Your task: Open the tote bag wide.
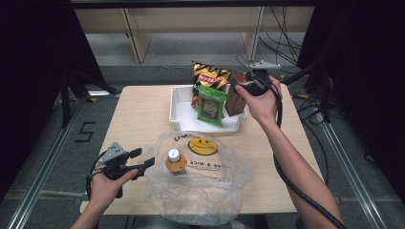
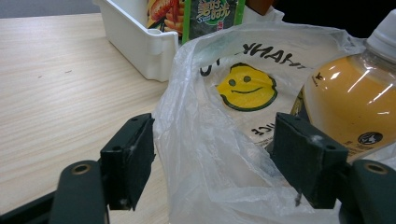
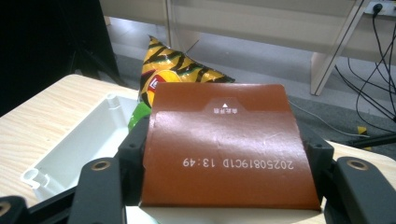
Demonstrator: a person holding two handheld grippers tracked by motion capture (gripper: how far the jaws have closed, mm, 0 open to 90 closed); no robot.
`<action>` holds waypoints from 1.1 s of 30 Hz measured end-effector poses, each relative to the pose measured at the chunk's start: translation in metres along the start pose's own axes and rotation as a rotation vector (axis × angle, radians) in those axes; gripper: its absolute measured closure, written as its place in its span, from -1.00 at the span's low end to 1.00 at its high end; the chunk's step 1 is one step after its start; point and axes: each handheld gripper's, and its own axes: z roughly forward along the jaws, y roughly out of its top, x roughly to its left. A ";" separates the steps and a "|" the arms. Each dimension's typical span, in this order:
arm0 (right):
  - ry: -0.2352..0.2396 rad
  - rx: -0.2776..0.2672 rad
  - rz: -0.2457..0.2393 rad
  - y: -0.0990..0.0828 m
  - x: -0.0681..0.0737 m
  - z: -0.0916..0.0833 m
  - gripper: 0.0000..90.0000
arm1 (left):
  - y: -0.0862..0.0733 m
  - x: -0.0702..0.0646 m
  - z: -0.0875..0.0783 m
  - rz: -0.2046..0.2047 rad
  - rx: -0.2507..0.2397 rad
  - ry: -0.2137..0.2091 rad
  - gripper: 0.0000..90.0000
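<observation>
Because the left gripper (image 1: pixel 143 164) stands wide open with only the loose rim of the plastic bag (image 2: pixel 210 154) drooping between its jaws, not pinched by either pad, the bag mouth is likely unsupported, and it could sag shut before anything is lowered in. Just past that gripper's right jaw, inside the bag, stands an orange drink bottle (image 2: pixel 355 102); a careless closing sweep could nudge it over, since thin film gives it no bracing. To the left of the left gripper the table (image 1: pixel 138 119) lies bare, giving that hand free room to draw the rim outward. Farther off, the right gripper (image 1: pixel 244 86) is clamped across the width of a brown carton (image 3: pixel 224 149), held upright over the near right corner of the white bin (image 1: pixel 179 112). The grip spans nearly the full jaw width on smooth card, so the carton might slip or twist if swung quickly. Just beyond the carton, a green packet (image 1: pixel 212 105) and a striped chip bag (image 1: pixel 210 76) lean in the bin, close enough to be dragged or toppled. The table's far edge lies right behind the bin; the clearer path runs back toward the bag.
</observation>
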 end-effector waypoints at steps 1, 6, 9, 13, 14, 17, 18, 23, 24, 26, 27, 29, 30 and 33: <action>-0.002 0.005 0.011 0.000 0.000 0.001 -0.15 | 0.000 0.000 0.000 -0.001 0.000 0.000 -0.34; -0.008 0.009 0.015 0.000 -0.001 0.004 -0.15 | 0.000 0.000 0.000 0.000 0.001 0.000 -0.34; -0.015 0.009 0.021 -0.001 -0.002 0.007 -0.15 | 0.000 0.000 0.000 0.000 0.002 0.001 -0.34; -0.020 0.011 0.019 -0.001 -0.003 0.010 -0.15 | 0.000 0.000 0.000 0.000 0.002 0.001 -0.34; -0.023 0.011 0.025 -0.001 -0.003 0.011 -0.15 | 0.000 0.000 0.000 -0.001 0.002 0.001 -0.34; -0.028 0.016 0.025 -0.001 -0.003 0.015 -0.15 | 0.000 0.000 0.000 0.006 0.003 -0.002 -0.34; -0.024 0.022 0.034 -0.001 -0.002 0.015 -0.15 | 0.000 0.000 0.000 -0.001 0.002 0.001 -0.34; -0.032 0.023 0.042 0.000 -0.002 0.020 -0.15 | 0.000 0.001 0.000 0.008 0.002 -0.001 -0.34; -0.030 0.025 0.033 0.000 -0.003 0.021 -0.15 | 0.000 0.001 0.000 0.008 0.002 -0.002 -0.34; -0.035 0.028 0.044 -0.001 -0.002 0.022 -0.15 | 0.000 0.001 0.000 0.010 0.003 -0.002 -0.34; -0.038 0.031 0.036 -0.001 -0.002 0.023 -0.15 | 0.000 0.001 0.000 0.010 0.003 -0.002 -0.34; -0.043 0.034 0.041 -0.002 -0.002 0.024 -0.16 | -0.001 0.001 0.000 0.011 0.004 -0.002 -0.34; -0.038 0.031 0.043 -0.002 -0.003 0.026 -0.16 | -0.001 0.001 0.000 0.011 0.004 -0.002 -0.34; -0.049 0.036 0.051 -0.003 -0.003 0.028 -0.16 | -0.001 0.001 0.001 0.009 0.002 -0.005 -0.34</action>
